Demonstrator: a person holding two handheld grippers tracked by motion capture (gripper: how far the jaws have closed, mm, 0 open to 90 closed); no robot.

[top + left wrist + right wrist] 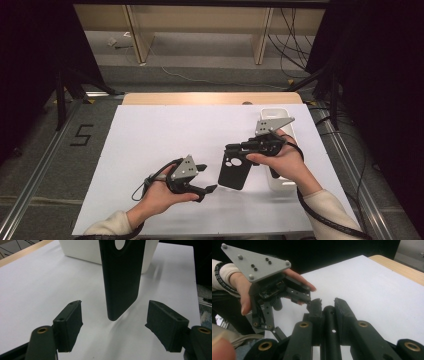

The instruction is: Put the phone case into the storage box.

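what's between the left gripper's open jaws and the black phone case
Nothing but bare white sheet. In the left gripper view the left gripper faces the phone case across an empty gap.

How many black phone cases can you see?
1. The black rubbery phone case hangs upright over the white paper sheet, clamped in the right tool. Others may hide inside the white plastic bin.

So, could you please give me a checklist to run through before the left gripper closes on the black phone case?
1. Right gripper clamped on the phone case: ok, its jaws press the case's edge in the right gripper view.
2. Case hangs off the white sheet: ok, its lower end is raised in the left gripper view.
3. Left gripper open: ok, its pads stand apart, touching nothing.
4. Case between the left jaws: not ok, it hangs ahead of them.
5. White bin out of the way: ok, behind the case.
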